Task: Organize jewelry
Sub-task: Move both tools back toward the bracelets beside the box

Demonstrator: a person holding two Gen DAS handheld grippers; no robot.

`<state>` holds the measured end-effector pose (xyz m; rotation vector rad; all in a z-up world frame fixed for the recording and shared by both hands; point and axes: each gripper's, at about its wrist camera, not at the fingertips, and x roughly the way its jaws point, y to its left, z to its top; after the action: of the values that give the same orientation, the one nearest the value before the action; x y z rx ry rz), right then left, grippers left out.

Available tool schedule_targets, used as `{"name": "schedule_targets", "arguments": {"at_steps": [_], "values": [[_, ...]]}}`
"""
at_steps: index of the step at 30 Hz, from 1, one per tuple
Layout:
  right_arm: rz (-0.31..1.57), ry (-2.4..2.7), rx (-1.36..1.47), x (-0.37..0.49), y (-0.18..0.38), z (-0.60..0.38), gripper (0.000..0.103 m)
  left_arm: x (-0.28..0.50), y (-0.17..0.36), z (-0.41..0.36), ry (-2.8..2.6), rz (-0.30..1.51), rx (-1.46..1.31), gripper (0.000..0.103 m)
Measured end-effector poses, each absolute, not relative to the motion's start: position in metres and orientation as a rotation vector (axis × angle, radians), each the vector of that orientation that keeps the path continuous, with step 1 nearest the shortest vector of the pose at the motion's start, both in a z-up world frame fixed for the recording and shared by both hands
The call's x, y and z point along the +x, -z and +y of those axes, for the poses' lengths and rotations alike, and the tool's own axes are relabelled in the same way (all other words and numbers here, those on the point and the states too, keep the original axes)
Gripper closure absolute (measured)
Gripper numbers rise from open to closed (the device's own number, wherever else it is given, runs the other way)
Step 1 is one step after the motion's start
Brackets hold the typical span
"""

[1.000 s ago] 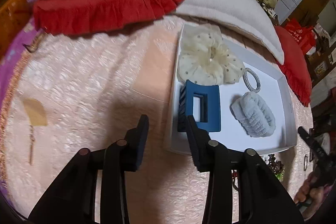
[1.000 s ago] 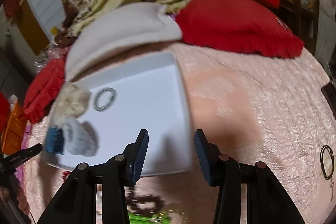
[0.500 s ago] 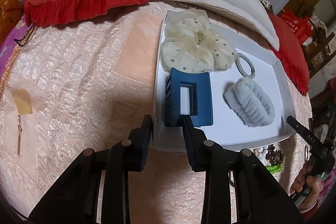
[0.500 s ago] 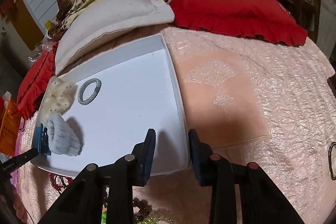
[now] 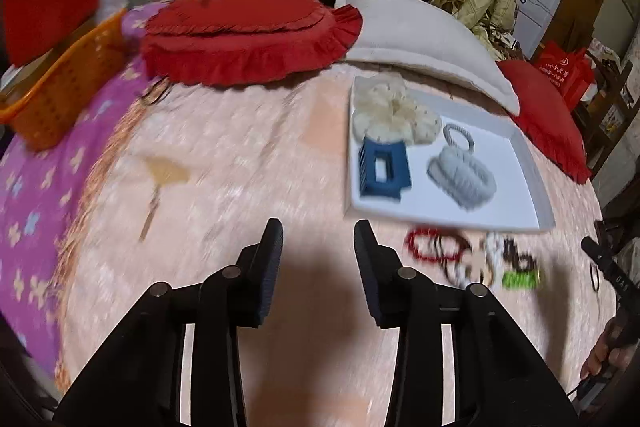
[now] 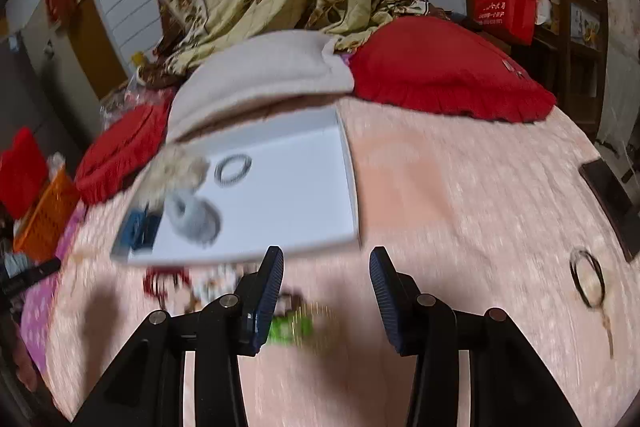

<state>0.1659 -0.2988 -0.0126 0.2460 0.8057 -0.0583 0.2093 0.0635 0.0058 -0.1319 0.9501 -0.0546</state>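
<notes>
Fingers of both the left gripper point(image 5: 316, 239) and right gripper point(image 6: 326, 267) are apart and empty, with the blurred bracelets point(image 6: 224, 287) lying just near-left of the right one, the nearer tool, below the white tray point(image 6: 304, 227).

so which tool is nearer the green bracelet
Right. The right tool hangs just above the green bracelet, which shows beside its left finger. The left tool is off to the bracelet's left, well apart.

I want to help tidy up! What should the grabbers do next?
Probably lower the right gripper, jaws open and empty, onto the green beaded bracelet just below it. The bracelets lie on the bedspread, outside the white tray, which has bare space.
</notes>
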Motion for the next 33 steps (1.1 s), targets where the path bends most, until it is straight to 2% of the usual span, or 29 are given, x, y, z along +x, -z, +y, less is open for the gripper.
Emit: {"name": "schedule_targets", "arguments": {"at_steps": [9, 20, 21, 24, 33], "values": [[0.870, 0.033, 0.285, 0.133, 0.041, -0.290, 0.060, 0.184, 0.024, 0.038, 0.148, 1.041, -0.162, 0.064], [0.889, 0.024, 0.303, 0.133, 0.060, -0.294, 0.060, 0.244, 0.064, -0.053, 0.268, 1.142, -0.109, 0.064], [0.882, 0.026, 0.306, 0.133, 0.061, -0.295, 0.060, 0.249, 0.070, -0.058, 0.265, 1.154, -0.105, 0.065], [0.872, 0.016, 0.316, 0.132, 0.062, -0.295, 0.060, 0.250, 0.081, -0.065, 0.263, 1.179, -0.079, 0.099], [0.870, -0.037, 0.319, 0.137, 0.062, -0.286, 0.060, 0.201, 0.056, 0.002, 0.153, 1.068, 0.048, 0.101]]}}
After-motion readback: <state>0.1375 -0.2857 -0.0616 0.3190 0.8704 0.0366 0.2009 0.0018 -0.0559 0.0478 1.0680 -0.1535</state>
